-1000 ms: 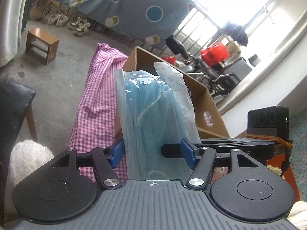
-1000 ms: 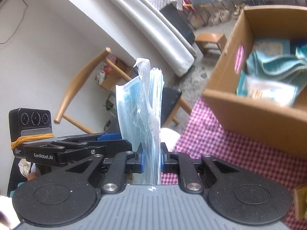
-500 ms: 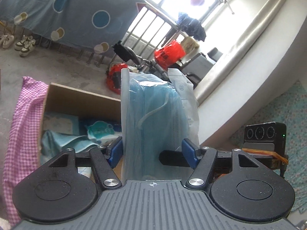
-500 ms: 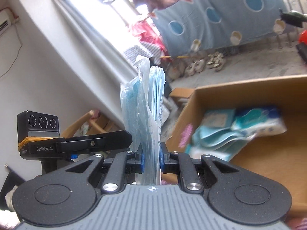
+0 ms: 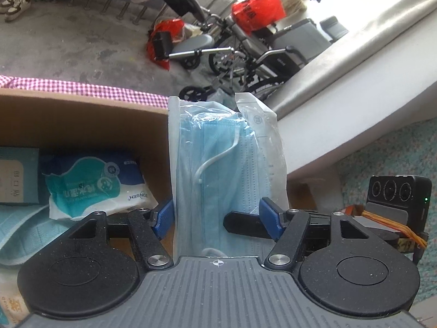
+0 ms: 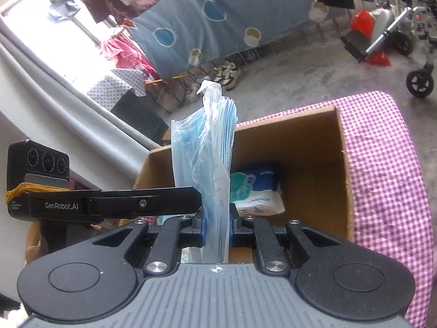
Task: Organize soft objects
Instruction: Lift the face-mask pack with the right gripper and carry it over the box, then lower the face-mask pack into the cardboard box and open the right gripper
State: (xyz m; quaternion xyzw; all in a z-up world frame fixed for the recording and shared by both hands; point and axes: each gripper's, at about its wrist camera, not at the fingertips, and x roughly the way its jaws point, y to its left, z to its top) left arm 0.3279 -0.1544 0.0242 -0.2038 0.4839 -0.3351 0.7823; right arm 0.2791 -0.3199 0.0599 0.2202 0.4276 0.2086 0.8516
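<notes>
Pink-and-white checked tablecloth [image 6: 382, 169] covers the tabletop; grey concrete floor beyond it, with a folded wheelchair [image 5: 245, 52] and red plastic bags [image 5: 256, 11] near a barred window.

Open brown cardboard box [image 6: 308, 142] sits on the cloth. Inside it: a white-and-teal soft pack of wipes [image 5: 95, 183] against the far wall, a teal flat carton [image 5: 17, 180] beside it, a pale blue folded cloth [image 5: 30, 232] nearer the camera.

Clear plastic bag of light blue face masks [image 5: 221, 180] stands upright above the box's near corner, gripped from two sides. One white ear loop shows through the film.

Right gripper [image 6: 217, 227]: blue pads pressed tight on the bag's narrow edge, jaws almost together, plastic bunched between them.

Left gripper [image 5: 218, 216]: jaws about half spread, one blue pad at each broad side of the mask bag; its jaws have just been opening a little, with the bag between them. Left pad appears just clear of the film; right pad's contact is uncertain.
</notes>
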